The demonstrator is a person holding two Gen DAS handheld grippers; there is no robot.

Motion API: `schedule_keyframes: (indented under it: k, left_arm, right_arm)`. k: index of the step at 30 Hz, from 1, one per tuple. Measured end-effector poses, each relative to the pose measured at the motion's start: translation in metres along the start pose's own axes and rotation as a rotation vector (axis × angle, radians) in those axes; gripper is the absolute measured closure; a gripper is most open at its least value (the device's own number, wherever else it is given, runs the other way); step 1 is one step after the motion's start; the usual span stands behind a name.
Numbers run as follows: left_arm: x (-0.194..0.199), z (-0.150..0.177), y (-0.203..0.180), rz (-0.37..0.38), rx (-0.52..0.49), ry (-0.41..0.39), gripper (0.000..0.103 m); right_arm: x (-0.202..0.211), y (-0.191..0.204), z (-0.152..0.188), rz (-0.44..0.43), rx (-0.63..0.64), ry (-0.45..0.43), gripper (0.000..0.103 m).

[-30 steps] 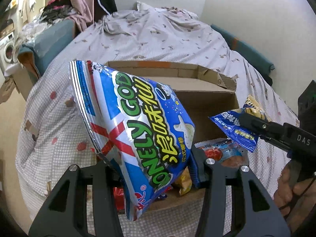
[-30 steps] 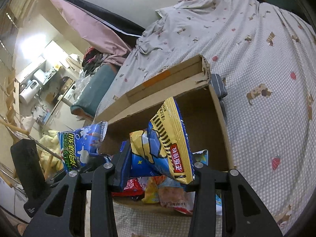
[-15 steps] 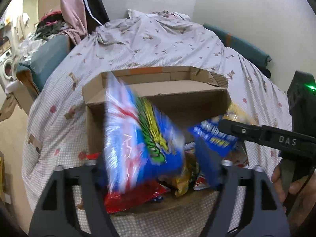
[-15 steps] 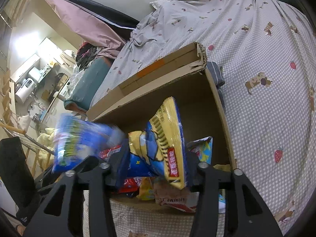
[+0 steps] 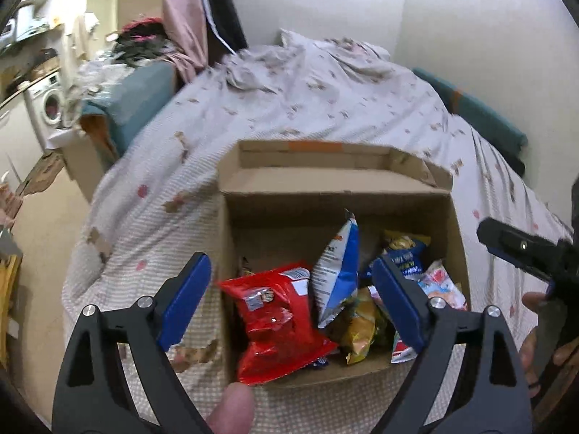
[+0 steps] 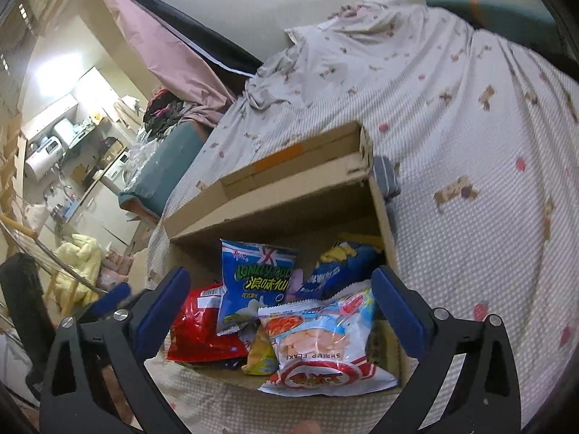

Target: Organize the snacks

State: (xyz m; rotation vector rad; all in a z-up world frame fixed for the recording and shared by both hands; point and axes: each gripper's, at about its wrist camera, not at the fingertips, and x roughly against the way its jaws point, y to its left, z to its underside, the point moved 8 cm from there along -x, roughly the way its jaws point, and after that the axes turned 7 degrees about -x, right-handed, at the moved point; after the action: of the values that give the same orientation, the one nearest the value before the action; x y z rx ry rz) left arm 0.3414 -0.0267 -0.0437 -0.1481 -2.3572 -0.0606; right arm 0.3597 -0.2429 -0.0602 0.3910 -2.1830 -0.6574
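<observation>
An open cardboard box sits on the bed with several snack bags inside. The blue-and-white Lonely God bag stands upright in the middle, beside a red bag. A blue-and-yellow bag lies at the back right, and a shrimp flake bag lies at the front right. My left gripper hovers above the box's near left, its jaws opening and empty. My right gripper hangs over the near right, its jaws also opening with nothing pressed between the pads.
The box rests on a dotted bed sheet with a crumpled blanket at the far end. A teal cushion and a washing machine are off to the left. A grey item lies against the box's right outer wall.
Both grippers opened and let go of their bags. The Lonely God bag dropped from the left jaws into the box, the blue-and-yellow bag from the right. Both grippers pulled back slightly.
</observation>
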Motion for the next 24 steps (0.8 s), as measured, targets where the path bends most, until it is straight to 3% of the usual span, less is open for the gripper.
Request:
schedule_keyframes:
  k: [11, 12, 13, 14, 18, 24]
  left_arm:
    - [0.040, 0.010, 0.016, -0.062, 0.032, -0.052, 0.013]
    - [0.043, 0.014, 0.018, -0.068, 0.036, -0.052, 0.011]
    - [0.045, 0.020, 0.019, -0.066, 0.042, -0.047, 0.001]
    - [0.048, 0.023, 0.019, -0.060, 0.049, -0.046, 0.000]
    - [0.058, 0.037, 0.019, -0.068, 0.052, -0.037, 0.000]
    - [0.082, 0.052, 0.021, -0.105, 0.046, -0.044, 0.000]
  right_arm:
    - [0.041, 0.020, 0.016, 0.038, 0.091, -0.077, 0.000]
    - [0.045, 0.023, 0.019, 0.041, 0.102, -0.083, 0.000]
    - [0.048, 0.024, 0.021, 0.045, 0.110, -0.086, 0.000]
    - [0.051, 0.026, 0.024, 0.054, 0.123, -0.089, 0.000]
    - [0.062, 0.020, 0.038, 0.149, 0.160, -0.116, 0.000]
    - [0.079, 0.011, 0.061, 0.160, 0.136, -0.095, 0.000]
